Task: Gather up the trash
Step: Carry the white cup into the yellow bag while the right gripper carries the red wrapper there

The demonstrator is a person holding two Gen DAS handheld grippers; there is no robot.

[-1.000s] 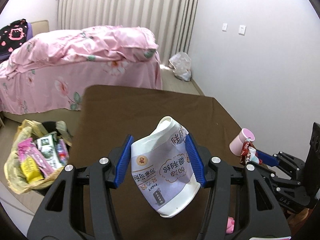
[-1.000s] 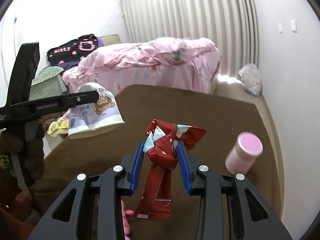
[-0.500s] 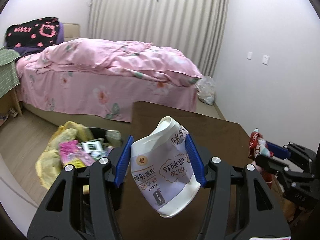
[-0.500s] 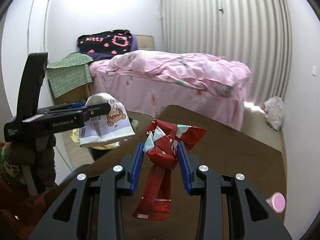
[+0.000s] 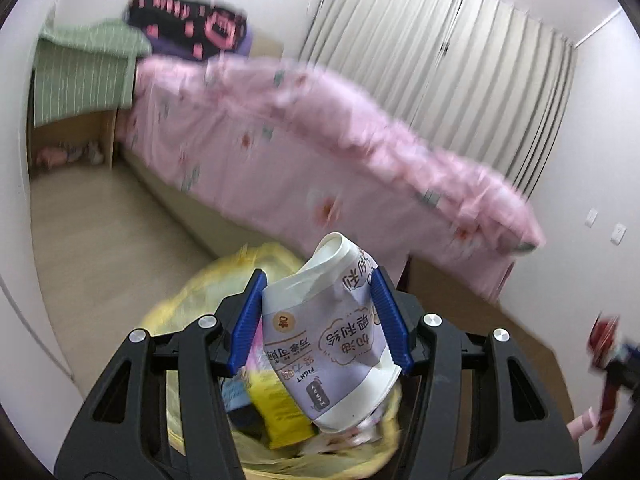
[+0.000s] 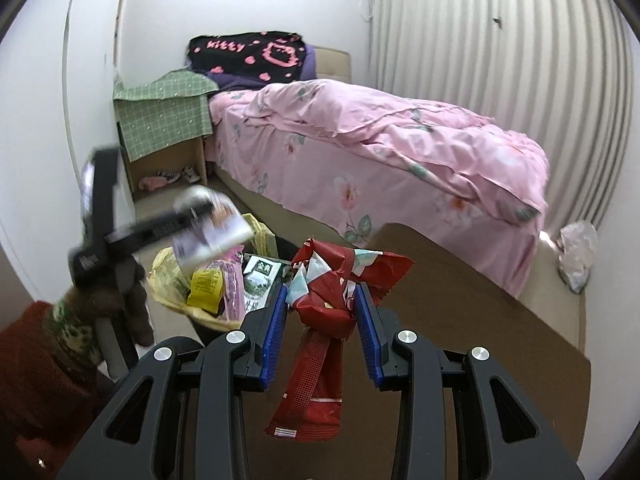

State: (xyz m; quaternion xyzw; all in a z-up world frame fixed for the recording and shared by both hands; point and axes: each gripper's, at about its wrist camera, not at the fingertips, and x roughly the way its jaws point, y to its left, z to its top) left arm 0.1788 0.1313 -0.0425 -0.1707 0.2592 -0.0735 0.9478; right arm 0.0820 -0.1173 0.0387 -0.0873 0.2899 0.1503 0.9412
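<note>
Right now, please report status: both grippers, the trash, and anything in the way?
Left gripper shut on crushed cup, over the bin. Right gripper shut on red wrapper, over the table. Nothing seen blocking the bin.

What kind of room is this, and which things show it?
Most likely a bedroom in a home. A bed with a pink floral duvet fills the middle, long pleated curtains cover the far wall, and a Hello Kitty blanket lies at the head end.
</note>
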